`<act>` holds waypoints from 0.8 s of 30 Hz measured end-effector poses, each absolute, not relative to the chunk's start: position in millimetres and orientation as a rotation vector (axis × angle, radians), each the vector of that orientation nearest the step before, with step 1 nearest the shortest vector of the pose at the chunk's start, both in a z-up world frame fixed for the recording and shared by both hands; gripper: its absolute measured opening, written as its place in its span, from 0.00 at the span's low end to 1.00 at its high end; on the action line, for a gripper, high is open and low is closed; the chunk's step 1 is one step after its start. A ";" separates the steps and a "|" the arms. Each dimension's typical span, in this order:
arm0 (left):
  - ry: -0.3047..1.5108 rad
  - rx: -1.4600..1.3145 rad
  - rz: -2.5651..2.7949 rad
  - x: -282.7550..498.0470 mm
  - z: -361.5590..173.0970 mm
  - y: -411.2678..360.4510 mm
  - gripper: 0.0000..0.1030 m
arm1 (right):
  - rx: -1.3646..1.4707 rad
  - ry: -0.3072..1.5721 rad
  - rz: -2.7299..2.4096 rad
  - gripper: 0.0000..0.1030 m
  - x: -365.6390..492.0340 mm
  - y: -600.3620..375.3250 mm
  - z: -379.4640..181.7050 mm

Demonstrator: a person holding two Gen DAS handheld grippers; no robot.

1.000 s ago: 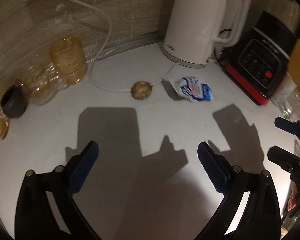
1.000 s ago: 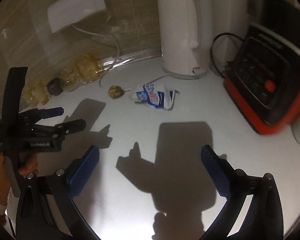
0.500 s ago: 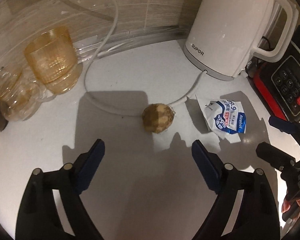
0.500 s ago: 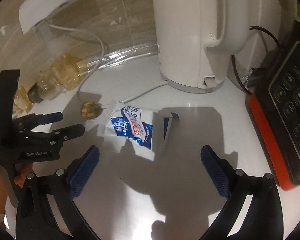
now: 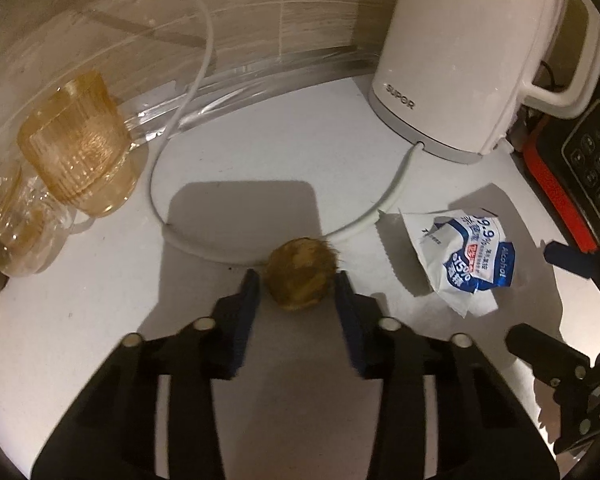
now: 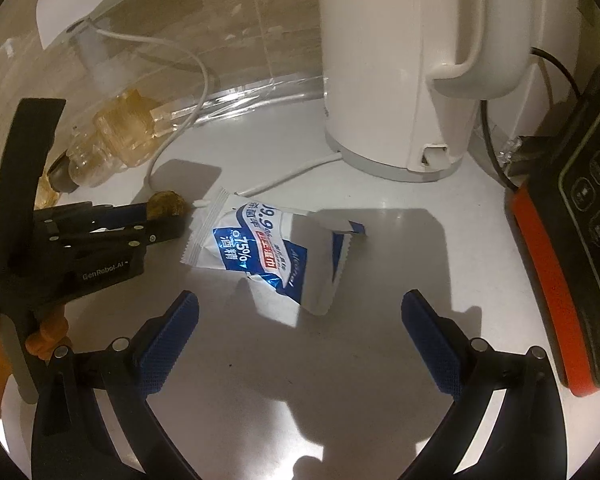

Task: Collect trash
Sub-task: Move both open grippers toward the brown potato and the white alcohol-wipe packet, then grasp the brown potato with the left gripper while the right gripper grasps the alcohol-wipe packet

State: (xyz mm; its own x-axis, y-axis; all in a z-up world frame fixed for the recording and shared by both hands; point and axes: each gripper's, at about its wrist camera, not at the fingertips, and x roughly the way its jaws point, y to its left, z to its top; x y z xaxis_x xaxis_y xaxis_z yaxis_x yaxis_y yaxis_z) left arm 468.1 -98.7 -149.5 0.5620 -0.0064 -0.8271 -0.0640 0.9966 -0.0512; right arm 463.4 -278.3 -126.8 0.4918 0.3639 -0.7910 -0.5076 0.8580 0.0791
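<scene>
Blue-padded jaws of the left gripper [image 5: 296, 286] are closed on a small brown, rough-skinned ball of scrap [image 5: 300, 274] resting on the white countertop [image 5: 260, 140]; the right gripper [image 6: 300, 320] hangs spread wide just short of a torn blue-and-white alcohol-wipe sachet [image 6: 260, 252]. Likely risks: the round scrap squirting free, or the white kettle cord [image 5: 364, 224] touching it being snagged. Amber ribbed glasses [image 5: 76, 152] and a white electric kettle [image 5: 460, 60] crowd the margins.
</scene>
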 end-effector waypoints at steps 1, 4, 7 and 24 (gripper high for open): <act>0.969 -0.070 0.034 470.8 -150.5 -101.9 0.34 | -0.181 0.913 0.537 0.98 464.6 -274.2 -128.3; 0.965 -0.071 0.026 469.0 -150.7 -102.0 0.34 | -0.233 0.904 0.555 0.98 468.7 -265.2 -130.8; 0.970 -0.078 0.019 466.2 -149.4 -98.0 0.34 | -0.312 0.888 0.574 0.98 475.1 -253.9 -131.8; 0.972 -0.105 -0.012 425.1 -144.5 -87.4 0.34 | -0.346 0.915 0.655 0.29 473.5 -237.3 -140.5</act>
